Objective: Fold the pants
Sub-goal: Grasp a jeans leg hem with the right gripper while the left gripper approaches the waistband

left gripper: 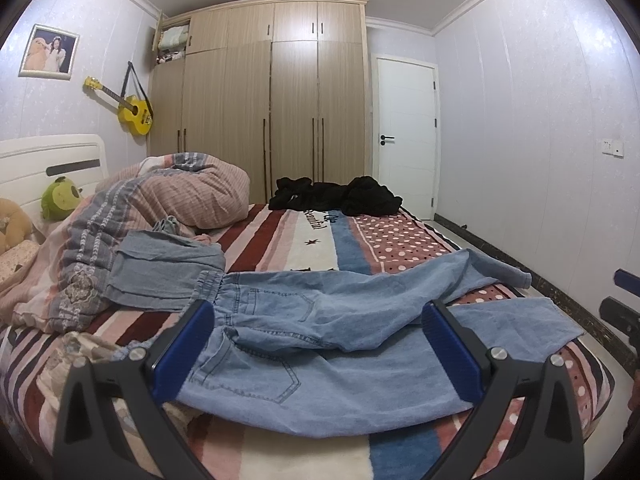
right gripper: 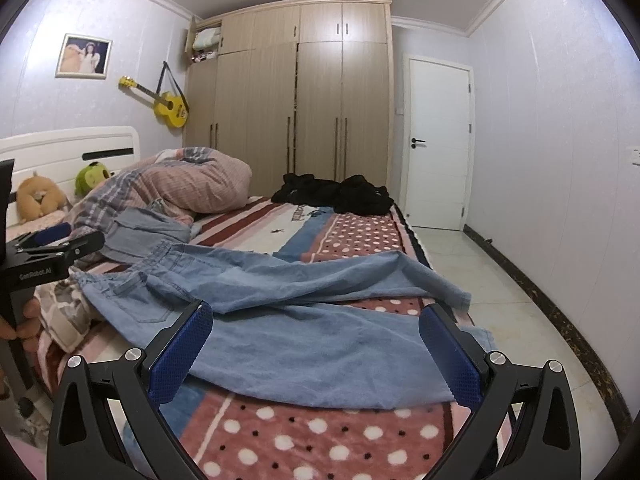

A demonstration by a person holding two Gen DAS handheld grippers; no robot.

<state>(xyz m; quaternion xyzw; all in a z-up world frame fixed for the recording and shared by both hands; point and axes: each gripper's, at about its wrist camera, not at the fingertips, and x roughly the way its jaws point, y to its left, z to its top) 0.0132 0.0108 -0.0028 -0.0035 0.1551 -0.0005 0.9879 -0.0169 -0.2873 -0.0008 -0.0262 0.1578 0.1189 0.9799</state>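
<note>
Light blue denim pants (left gripper: 320, 332) lie spread across the near part of the bed, waistband to the left, two legs running right with the far leg crossing over toward the bed's right edge. My left gripper (left gripper: 318, 320) is open, its blue pads wide apart above the seat and pocket area. The same pants (right gripper: 304, 320) fill the right wrist view, where my right gripper (right gripper: 316, 320) is open over the near leg. The left gripper (right gripper: 52, 248) also shows at the left, held by a hand. Neither gripper holds cloth.
A folded denim garment (left gripper: 160, 268) lies beside a bunched striped duvet (left gripper: 160, 204). Black clothes (left gripper: 336, 196) are heaped at the bed's far end. Plush toys (left gripper: 60, 198) sit by the headboard. Wardrobe (left gripper: 264, 100) and white door (left gripper: 406, 136) stand behind; tiled floor (right gripper: 500, 280) right.
</note>
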